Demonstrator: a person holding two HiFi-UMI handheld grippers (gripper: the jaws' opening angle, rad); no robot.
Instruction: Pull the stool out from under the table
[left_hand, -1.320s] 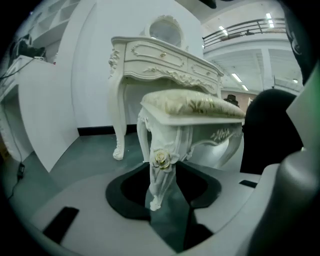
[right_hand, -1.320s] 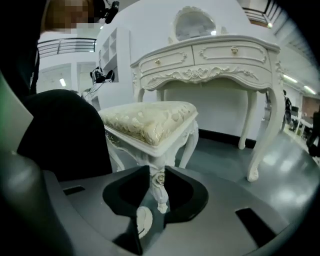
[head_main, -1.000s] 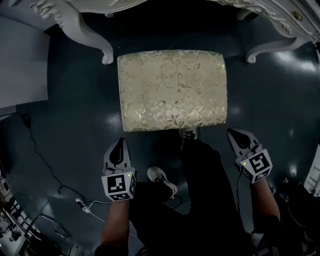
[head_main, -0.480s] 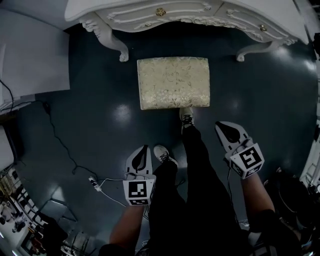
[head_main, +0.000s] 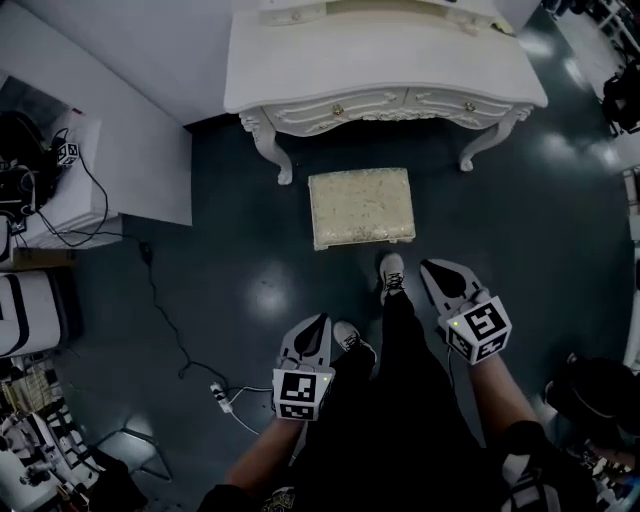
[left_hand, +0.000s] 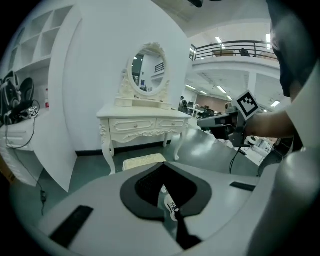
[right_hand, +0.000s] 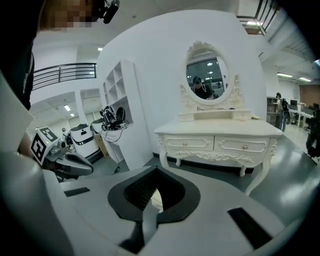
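Note:
The stool (head_main: 361, 207), a rectangular seat in pale floral fabric, stands on the dark floor just in front of the white carved table (head_main: 380, 60), out from beneath its top. My left gripper (head_main: 316, 324) is held high near the person's legs, shut and empty, well short of the stool. My right gripper (head_main: 437, 270) is level with it on the other side, also shut with nothing in it. In the left gripper view the stool (left_hand: 144, 162) lies beyond the closed left gripper (left_hand: 164, 172), under the table (left_hand: 145, 120). The right gripper view shows the table (right_hand: 220, 135) ahead.
The person's shoes (head_main: 392, 275) stand between the grippers and the stool. A white partition (head_main: 110, 150) stands to the table's left. A cable (head_main: 165, 320) with a power strip (head_main: 220, 395) lies on the floor at left. An oval mirror (left_hand: 146, 70) tops the table.
The view has risen: stool and table look smaller and farther, and the whole table top now shows. Both grippers rose with the person and stayed shut.

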